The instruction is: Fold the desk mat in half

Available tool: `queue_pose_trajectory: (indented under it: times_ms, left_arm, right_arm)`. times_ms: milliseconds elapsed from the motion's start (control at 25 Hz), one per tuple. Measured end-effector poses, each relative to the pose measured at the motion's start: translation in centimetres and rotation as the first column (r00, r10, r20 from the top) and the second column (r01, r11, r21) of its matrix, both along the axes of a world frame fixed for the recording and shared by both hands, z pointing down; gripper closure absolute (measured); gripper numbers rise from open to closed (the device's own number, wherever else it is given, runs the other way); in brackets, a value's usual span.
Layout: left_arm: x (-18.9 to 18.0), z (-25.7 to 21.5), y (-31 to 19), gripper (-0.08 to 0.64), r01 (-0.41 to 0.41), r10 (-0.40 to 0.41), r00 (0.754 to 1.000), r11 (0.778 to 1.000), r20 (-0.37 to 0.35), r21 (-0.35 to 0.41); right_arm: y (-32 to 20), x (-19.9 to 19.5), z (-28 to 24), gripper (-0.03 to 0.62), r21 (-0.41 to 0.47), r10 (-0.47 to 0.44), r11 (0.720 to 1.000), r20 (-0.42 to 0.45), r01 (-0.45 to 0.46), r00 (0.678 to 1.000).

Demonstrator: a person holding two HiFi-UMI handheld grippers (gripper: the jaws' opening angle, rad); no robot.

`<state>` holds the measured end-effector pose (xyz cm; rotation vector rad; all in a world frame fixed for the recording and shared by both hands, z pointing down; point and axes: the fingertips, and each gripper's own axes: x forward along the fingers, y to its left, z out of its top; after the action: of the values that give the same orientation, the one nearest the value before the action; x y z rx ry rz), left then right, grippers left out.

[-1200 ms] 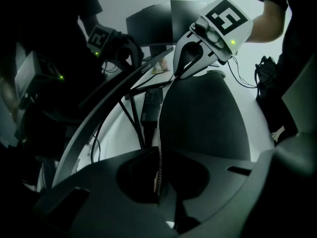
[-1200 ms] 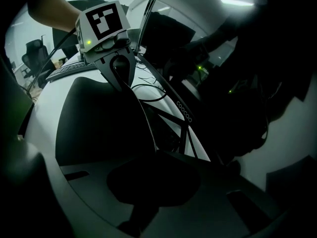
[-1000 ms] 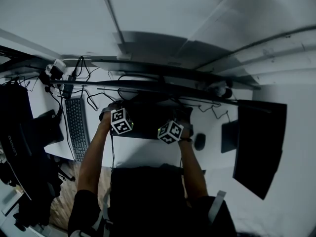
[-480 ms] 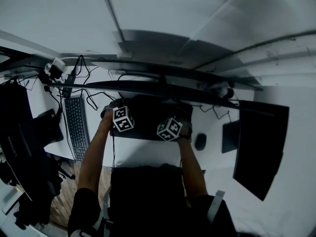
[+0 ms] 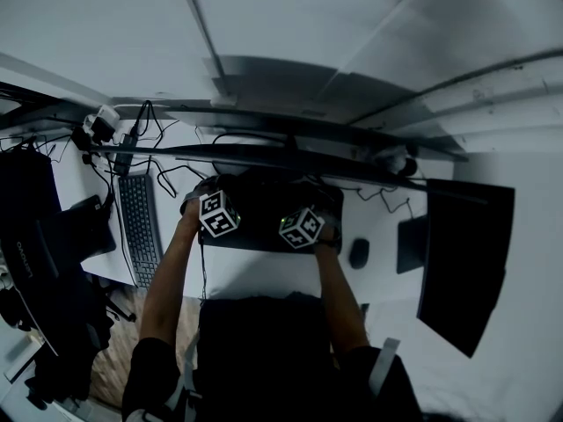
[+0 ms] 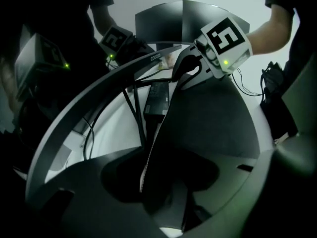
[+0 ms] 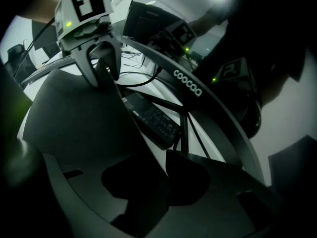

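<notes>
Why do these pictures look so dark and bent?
Head view: a fisheye lens bows the desk edges; corners dim. Left gripper view: underexposed, the mat looks murky, blackness rings the frame. Right gripper view: equally dark and curved, though the monitor lettering stays sharp.

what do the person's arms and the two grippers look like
The left gripper and right gripper each have grey curved jaws under a white cube with black square markers and a small green light. The arms are bare below short dark sleeves.
</notes>
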<state>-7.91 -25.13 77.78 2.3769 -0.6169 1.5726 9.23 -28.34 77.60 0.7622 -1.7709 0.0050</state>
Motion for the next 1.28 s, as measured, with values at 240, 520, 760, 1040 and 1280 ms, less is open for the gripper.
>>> queue_pose_trajectory:
  times_ms: [240, 520, 760, 1040, 1280]
  left_arm:
    - [-1.1, -1.4, 0.5, 0.362, 0.042, -0.042, 0.999, 0.997, 0.011, 0.058]
    - [-2.6, -5.7, 0.1, 0.362, 0.14, -0.135, 0.99, 0.979, -0.047, 0.146]
    - [-3.4, -11.4, 1.1, 0.517, 0.406, -0.347, 0.892, 0.897, -0.289, 0.175]
    - [-2.7, -20.2, 4.1, 0.554, 0.585, -0.424, 0.739, 0.789, -0.524, 0.186]
    - [-1.7, -25.3, 7.5, 0.554, 0.72, -0.502, 0.607, 0.676, -0.615, 0.158]
  right_arm:
    - [-0.3, 0.5, -1.9, 0.465, 0.066, 0.044, 0.997, 0.033, -0.046, 0.998]
    - [1.4, 0.6, -4.4, 0.465, 0.077, 0.101, 0.991, 0.121, -0.111, 0.987]
    - [3.3, 0.8, -7.8, 0.468, 0.03, 0.225, 0.969, 0.308, -0.245, 0.925]
    - [5.4, 0.8, -15.6, 0.517, 0.001, 0.313, 0.928, 0.534, -0.371, 0.785]
    - [8.0, 1.4, -22.3, 0.576, 0.022, 0.315, 0.895, 0.674, -0.445, 0.668]
